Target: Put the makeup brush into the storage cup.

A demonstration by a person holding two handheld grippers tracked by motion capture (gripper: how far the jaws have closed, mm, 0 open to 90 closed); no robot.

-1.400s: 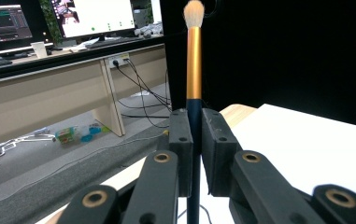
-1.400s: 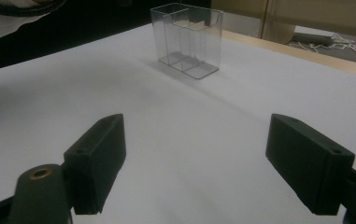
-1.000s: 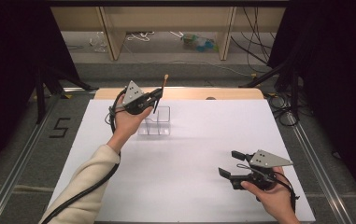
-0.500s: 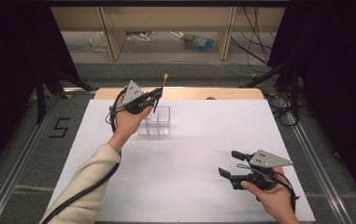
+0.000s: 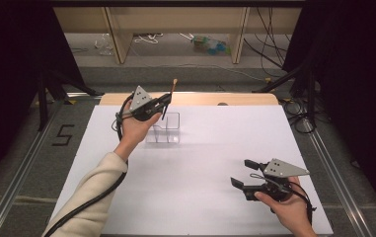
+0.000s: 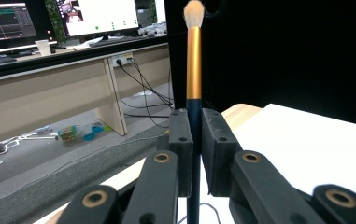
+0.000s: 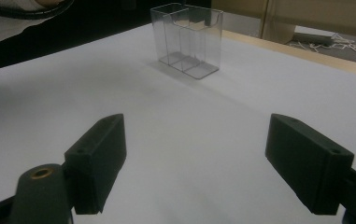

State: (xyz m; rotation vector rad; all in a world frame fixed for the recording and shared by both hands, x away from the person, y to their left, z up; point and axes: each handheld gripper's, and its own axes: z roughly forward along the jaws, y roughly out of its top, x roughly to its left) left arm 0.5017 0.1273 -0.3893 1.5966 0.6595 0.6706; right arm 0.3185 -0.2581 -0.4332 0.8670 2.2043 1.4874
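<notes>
We count one makeup brush (image 6: 194,70) and one clear organizer box (image 5: 164,128). We also count two grippers, left (image 5: 163,101) and right (image 5: 240,174).

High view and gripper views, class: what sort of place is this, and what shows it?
Probably a lab or recording workspace. A white table stands between black curtains, loose cables trail over the floor, and lit computer monitors sit on a long desk behind.

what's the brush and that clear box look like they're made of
Brush: pale soft bristle tuft, a shiny gold band that looks like metal, and a dark smooth handle, plastic or lacquered wood; the left gripper clamps it. Clear box: see-through with crisp edges and inner dividers, probably rigid acrylic rather than glass, though the look leaves that open.
</notes>
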